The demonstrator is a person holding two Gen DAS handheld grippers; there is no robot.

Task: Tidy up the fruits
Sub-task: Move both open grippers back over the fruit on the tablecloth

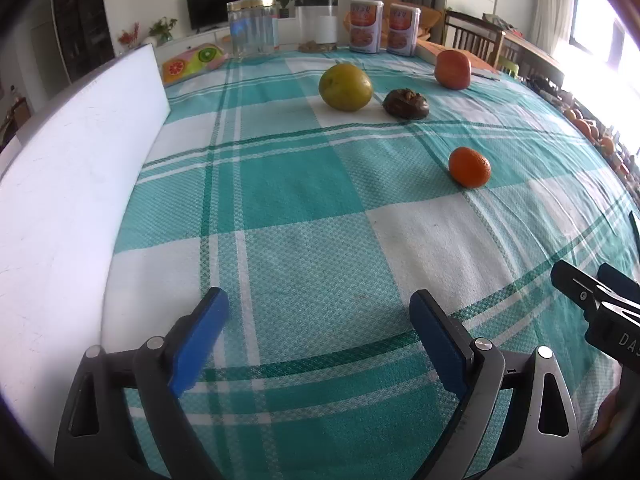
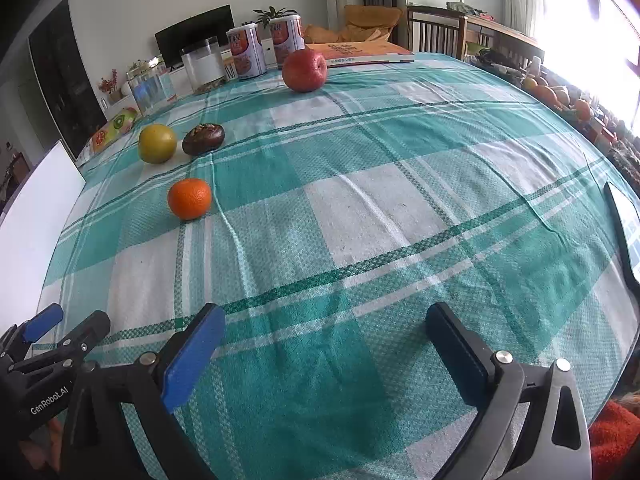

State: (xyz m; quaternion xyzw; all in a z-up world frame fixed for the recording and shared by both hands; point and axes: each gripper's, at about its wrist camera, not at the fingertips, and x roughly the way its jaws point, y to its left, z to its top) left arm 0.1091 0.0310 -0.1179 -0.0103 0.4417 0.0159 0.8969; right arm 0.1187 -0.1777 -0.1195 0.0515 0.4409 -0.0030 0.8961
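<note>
The small round orange tangerine [image 1: 469, 167] lies nearest on the teal-and-white checked tablecloth [image 1: 304, 264], ahead and to the right of the left gripper [image 1: 319, 322], ahead and to the left of the right gripper [image 2: 326, 334]. Round, it has no long axis to align with. Both grippers hover low, wide apart and empty, neither clearly nearer.

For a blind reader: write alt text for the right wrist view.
Open right gripper hovers over a teal checked tablecloth. Ahead on the left lie an orange, a yellow-green fruit and a dark fruit; a red apple sits farther back.
</note>
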